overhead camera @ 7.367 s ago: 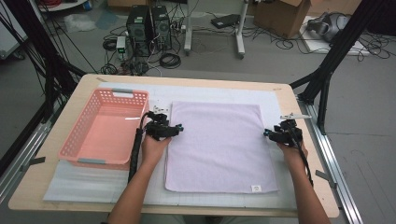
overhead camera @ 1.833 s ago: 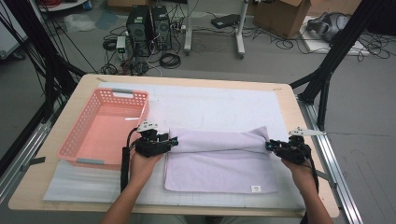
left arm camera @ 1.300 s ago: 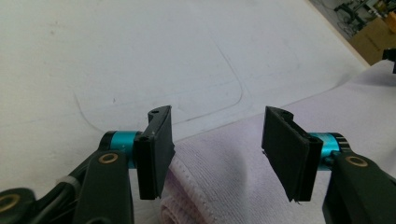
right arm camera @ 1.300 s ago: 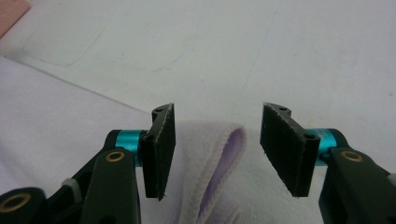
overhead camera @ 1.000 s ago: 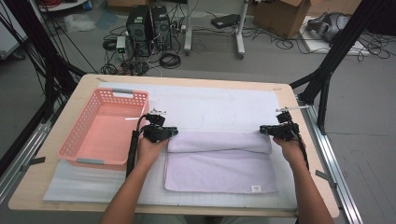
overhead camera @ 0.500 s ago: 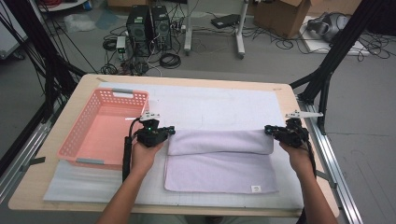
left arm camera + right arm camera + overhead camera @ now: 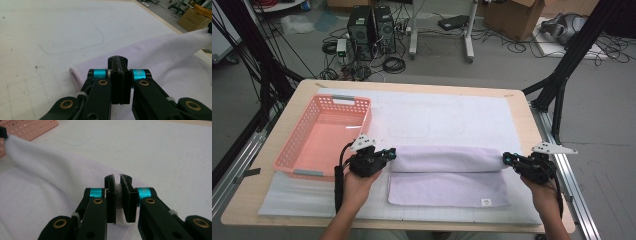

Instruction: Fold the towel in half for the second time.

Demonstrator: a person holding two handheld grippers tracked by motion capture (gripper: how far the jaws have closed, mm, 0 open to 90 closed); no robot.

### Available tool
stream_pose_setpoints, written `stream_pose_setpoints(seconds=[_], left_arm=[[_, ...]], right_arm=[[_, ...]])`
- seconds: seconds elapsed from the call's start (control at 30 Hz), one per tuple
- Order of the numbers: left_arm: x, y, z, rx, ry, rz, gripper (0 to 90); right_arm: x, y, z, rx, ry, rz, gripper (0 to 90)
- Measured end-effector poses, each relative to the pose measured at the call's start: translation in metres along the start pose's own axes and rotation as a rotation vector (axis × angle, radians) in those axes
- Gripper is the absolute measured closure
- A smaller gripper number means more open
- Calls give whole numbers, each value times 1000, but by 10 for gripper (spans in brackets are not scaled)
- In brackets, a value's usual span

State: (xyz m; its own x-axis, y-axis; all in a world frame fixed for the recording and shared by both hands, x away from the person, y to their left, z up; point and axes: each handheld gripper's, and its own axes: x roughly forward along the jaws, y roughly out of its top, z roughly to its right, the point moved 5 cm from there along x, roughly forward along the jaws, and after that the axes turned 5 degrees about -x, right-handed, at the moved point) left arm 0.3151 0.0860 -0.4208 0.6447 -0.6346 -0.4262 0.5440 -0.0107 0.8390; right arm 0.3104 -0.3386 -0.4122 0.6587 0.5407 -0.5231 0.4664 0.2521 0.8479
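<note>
A pale lilac towel [image 7: 447,187] lies on the white mat, its far edge folded over and held up as a roll between the two grippers. My left gripper [image 7: 388,153] is shut on the towel's left corner. In the left gripper view its jaws [image 7: 120,65] are pressed together above the towel [image 7: 175,57]. My right gripper [image 7: 507,159] is shut on the right corner. White cloth shows squeezed between the pads in the right gripper view [image 7: 120,195], and the towel [image 7: 37,182] stretches away to the left.
A pink plastic basket [image 7: 324,135] stands left of the towel, close to my left hand, and shows again in the right gripper view [image 7: 30,128]. The white mat [image 7: 437,115] covers the wooden table. Black frame legs and cables stand beyond the table.
Both hands have drawn toward the table's near edge, dragging the towel's folded far edge over its near part. Both grippers have stayed shut on the corners.
</note>
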Motion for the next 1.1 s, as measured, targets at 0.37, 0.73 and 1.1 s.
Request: stream_pose_setpoints(seconds=[0.37, 0.73, 1.1], left_arm=[[-17, -23, 5, -15, 22, 37, 600], [-16, -35, 16, -28, -14, -16, 481], [-18, -62, 14, -27, -3, -100, 535]], right_arm=[[-19, -33, -23, 18, -32, 5, 830], [-31, -48, -24, 33, -53, -22, 563], [-26, -65, -22, 49, -88, -79, 598]])
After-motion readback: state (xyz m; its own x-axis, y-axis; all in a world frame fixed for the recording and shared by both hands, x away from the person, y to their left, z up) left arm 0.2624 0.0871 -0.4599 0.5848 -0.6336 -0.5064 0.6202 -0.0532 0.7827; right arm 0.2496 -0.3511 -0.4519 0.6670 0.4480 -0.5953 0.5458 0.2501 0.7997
